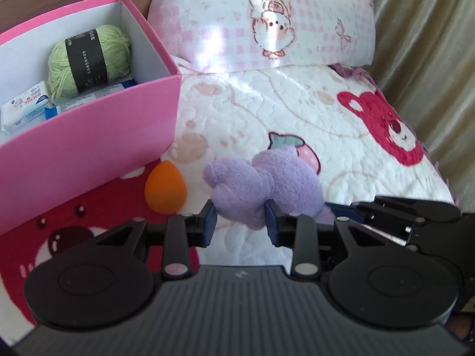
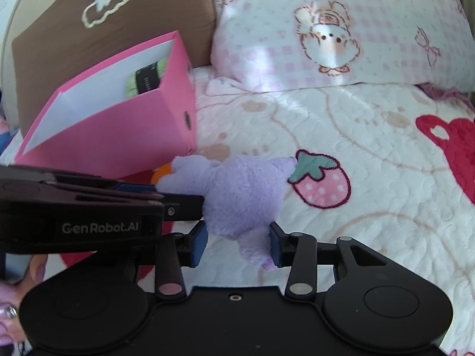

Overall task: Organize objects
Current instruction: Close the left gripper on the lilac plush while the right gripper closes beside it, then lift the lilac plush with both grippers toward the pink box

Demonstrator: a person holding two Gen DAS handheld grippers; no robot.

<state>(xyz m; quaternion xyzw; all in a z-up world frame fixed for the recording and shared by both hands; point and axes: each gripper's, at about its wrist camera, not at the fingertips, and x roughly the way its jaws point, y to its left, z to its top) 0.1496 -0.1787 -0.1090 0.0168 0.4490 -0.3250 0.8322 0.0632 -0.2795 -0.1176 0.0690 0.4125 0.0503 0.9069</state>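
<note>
Both my left gripper point(image 1: 241, 222) and right gripper point(image 2: 239, 244) pinch the purple plush point(image 1: 267, 187), fingers part-closed on soft fur, so it could slip before reaching the pink box point(image 1: 89, 136).

orange sponge point(image 2: 161, 172): mostly hidden by plush | yarn label point(image 1: 86, 59): text illegible

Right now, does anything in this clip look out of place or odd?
Yes: both the left gripper and right gripper close on one purple plush toy. An orange makeup sponge lies outside the pink box.
</note>
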